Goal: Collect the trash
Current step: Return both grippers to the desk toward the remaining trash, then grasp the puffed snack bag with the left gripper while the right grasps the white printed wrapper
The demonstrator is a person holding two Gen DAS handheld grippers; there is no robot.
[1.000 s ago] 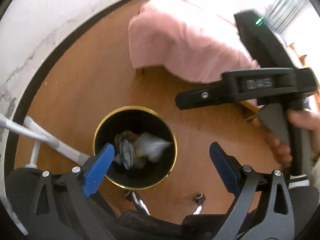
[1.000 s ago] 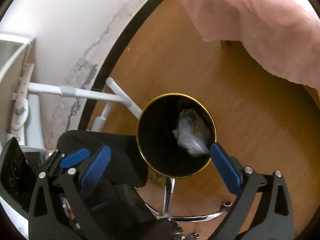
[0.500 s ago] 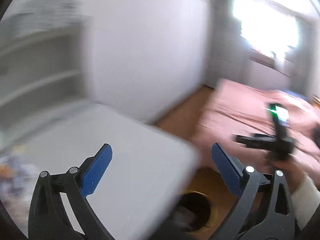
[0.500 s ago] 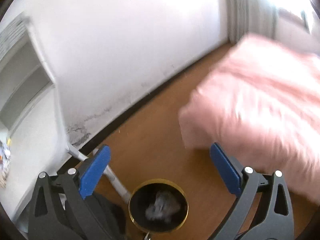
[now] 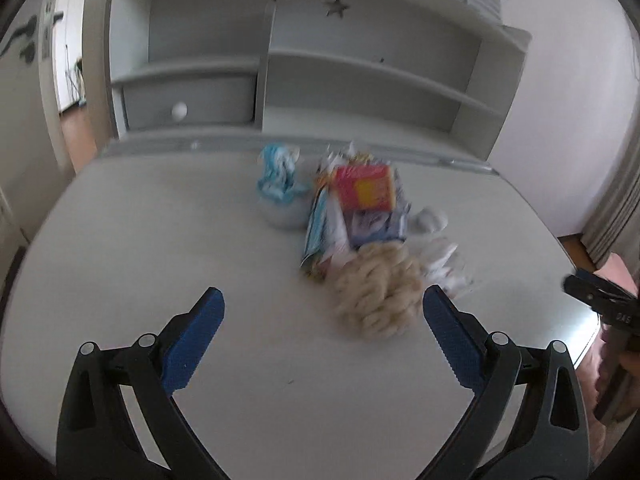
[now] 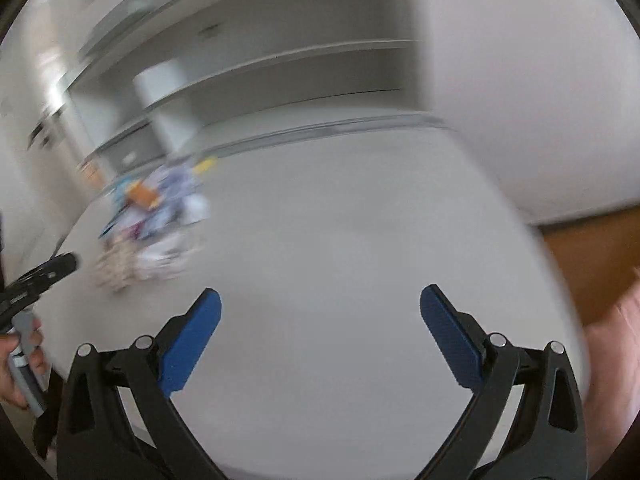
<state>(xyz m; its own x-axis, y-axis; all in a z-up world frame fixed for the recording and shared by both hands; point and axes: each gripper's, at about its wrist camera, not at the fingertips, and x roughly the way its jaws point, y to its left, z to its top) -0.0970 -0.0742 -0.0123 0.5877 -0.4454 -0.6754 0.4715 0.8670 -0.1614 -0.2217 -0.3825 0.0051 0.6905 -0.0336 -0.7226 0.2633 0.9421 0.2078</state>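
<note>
Over the white desk (image 5: 168,248) in the left wrist view: left gripper (image 5: 322,336) spread wide and empty, trash pile (image 5: 360,220) just ahead, cream knitted bundle (image 5: 378,294) nearest the right blue pad (image 5: 450,338). From the right wrist view, blurred: right gripper (image 6: 320,338) likewise agape, holding nothing, trash pile (image 6: 156,220) far left, well apart.

Your grippers' pads (image 5: 192,344) are blue on black frames. At centre frame, a red-and-yellow packet (image 5: 366,187), a blue-and-white wrapper (image 5: 278,176) and a cream knotted bundle (image 5: 376,292) lie on the pale grey desk (image 5: 160,240).
</note>
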